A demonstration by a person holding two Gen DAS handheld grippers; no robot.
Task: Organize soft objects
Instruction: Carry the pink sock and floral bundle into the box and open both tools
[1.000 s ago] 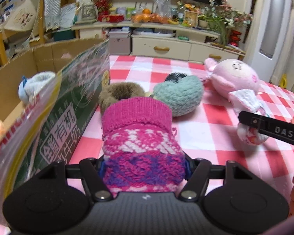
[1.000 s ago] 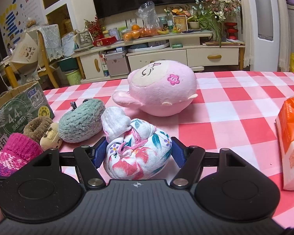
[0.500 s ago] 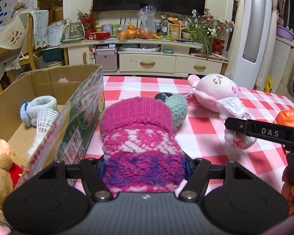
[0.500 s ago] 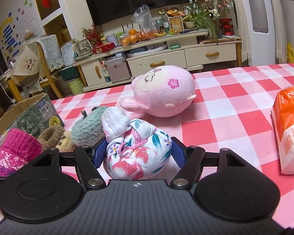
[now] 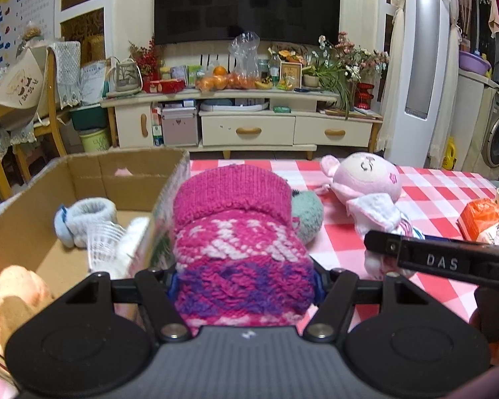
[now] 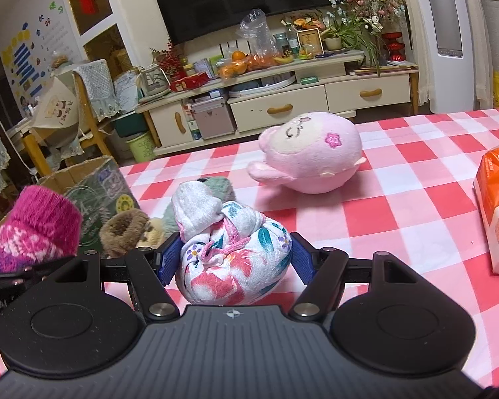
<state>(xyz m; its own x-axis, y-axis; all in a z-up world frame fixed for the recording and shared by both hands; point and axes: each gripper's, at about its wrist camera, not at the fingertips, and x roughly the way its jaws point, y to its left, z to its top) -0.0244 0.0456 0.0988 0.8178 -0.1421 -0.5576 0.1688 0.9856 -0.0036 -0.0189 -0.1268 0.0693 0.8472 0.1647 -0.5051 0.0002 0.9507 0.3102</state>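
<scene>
Our left gripper (image 5: 244,281) has its fingers clamped on a rolled magenta knit sock (image 5: 239,242), held above the desk (image 5: 432,196) just beside the open cardboard box (image 5: 26,212), where a pale blue sock (image 5: 83,219) already lies. Our right gripper (image 6: 231,261) has its fingers closed around a floral cloth bundle (image 6: 233,262). A pink plush toy (image 6: 311,153), a teal fuzzy item (image 6: 221,184) and a brown furry one (image 6: 124,232) rest on the checked cloth.

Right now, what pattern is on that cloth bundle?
White bundle with pink and teal flowers; the right wrist view shows it best.
</scene>
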